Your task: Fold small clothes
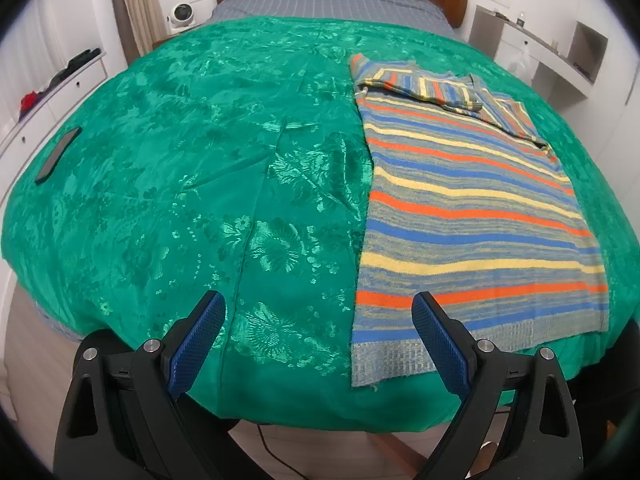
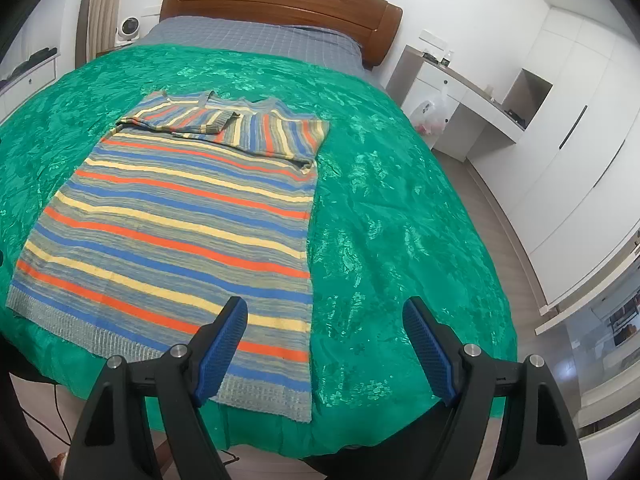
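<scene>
A striped knit sweater point(image 1: 472, 204) in blue, orange, yellow and grey lies flat on the green bedspread point(image 1: 200, 184), hem toward me, both sleeves folded across the chest at the far end. It also shows in the right wrist view point(image 2: 180, 224). My left gripper point(image 1: 318, 308) is open and empty, held above the bed's near edge over the hem's left corner. My right gripper point(image 2: 324, 312) is open and empty, above the hem's right corner.
A dark phone point(image 1: 58, 155) lies on the bedspread at the far left. A wooden headboard point(image 2: 280, 0) stands at the back. White drawers point(image 1: 48, 96) flank the left, a white desk point(image 2: 468, 92) and wardrobe the right. A cable point(image 1: 276, 452) runs on the floor.
</scene>
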Action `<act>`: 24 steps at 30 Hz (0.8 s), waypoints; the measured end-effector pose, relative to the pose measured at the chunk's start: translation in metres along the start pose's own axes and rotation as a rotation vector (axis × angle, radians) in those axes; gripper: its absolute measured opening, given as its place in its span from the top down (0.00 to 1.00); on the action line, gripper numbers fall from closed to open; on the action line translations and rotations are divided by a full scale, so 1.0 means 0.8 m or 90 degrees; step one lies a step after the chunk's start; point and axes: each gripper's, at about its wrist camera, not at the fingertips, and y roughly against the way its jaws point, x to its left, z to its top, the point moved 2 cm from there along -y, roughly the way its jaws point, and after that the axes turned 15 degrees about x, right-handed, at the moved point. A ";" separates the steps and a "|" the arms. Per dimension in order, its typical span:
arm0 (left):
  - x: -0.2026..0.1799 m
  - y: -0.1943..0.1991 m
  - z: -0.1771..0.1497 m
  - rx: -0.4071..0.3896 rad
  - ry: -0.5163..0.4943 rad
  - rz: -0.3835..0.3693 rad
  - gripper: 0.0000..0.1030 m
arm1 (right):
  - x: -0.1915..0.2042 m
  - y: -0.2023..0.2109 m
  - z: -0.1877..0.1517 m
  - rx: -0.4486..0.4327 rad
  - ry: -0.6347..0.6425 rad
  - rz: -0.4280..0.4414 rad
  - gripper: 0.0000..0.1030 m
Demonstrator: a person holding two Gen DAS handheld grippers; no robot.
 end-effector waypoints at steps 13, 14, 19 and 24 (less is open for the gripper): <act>0.003 -0.003 0.000 0.004 0.001 0.003 0.08 | -0.003 -0.002 0.000 0.005 -0.011 0.007 0.23; 0.003 -0.003 -0.001 0.004 0.000 0.004 0.08 | -0.003 -0.003 0.000 0.007 -0.012 0.007 0.23; 0.003 -0.004 -0.001 0.005 0.000 0.006 0.08 | -0.004 -0.004 0.001 0.010 -0.016 0.010 0.23; 0.004 -0.006 0.000 0.007 0.001 0.007 0.08 | -0.005 -0.003 0.001 0.011 -0.017 0.011 0.23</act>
